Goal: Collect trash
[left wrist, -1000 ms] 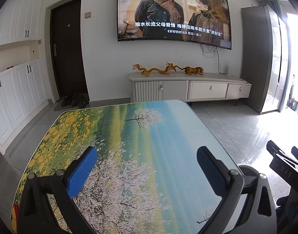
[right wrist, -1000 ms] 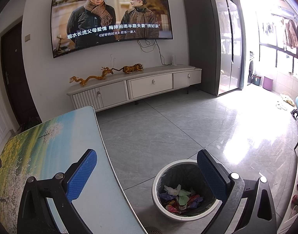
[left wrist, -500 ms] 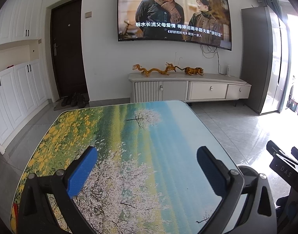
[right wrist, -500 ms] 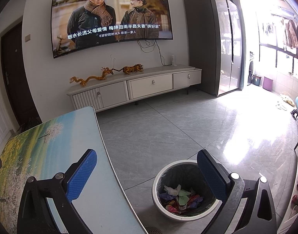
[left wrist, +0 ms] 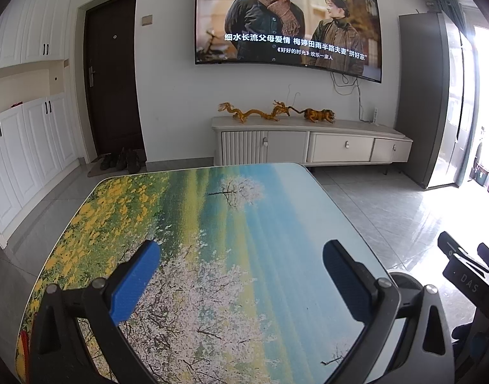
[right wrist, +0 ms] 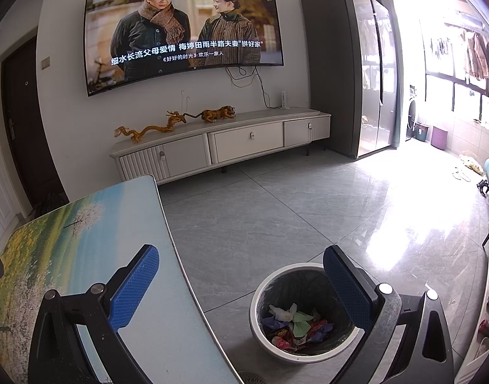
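My left gripper [left wrist: 239,280] is open and empty, held over the table [left wrist: 212,240] with its printed landscape top. No loose trash shows on the tabletop in the left wrist view. My right gripper [right wrist: 241,283] is open and empty, held past the table's right edge. A white-rimmed trash bin [right wrist: 263,291] lined with a dark bag stands on the floor below it, partly behind the right finger. Crumpled coloured paper and wrappers [right wrist: 295,324] lie inside the bin.
The right gripper's body [left wrist: 468,275] shows at the right of the left wrist view. A white TV cabinet [right wrist: 218,140] with dragon figures stands against the far wall under a television. Grey tiled floor [right wrist: 308,211] spreads to the right.
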Motion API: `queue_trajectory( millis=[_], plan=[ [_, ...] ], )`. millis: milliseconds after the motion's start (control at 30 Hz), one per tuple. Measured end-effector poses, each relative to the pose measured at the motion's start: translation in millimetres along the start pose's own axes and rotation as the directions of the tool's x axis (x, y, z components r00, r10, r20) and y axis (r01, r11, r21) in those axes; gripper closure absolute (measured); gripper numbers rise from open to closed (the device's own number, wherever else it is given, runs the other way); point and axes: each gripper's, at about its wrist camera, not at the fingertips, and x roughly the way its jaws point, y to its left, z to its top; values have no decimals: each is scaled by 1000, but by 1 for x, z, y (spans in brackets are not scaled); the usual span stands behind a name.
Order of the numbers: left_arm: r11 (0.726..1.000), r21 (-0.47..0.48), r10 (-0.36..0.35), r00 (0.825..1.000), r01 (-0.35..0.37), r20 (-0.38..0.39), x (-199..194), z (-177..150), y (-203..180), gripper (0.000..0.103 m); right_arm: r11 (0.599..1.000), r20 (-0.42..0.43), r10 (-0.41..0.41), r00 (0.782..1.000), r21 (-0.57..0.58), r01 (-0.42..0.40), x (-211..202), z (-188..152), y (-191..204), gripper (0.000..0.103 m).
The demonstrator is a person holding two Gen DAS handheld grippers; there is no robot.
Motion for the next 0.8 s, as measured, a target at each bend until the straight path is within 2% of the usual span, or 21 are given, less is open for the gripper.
queue_trajectory(
  millis=[800],
  plan=[
    [1000,-12,-10,1000,10,-11,-2,1,0,1,1000,3,-2,1000,1,2,-3,0,4,0]
  ],
)
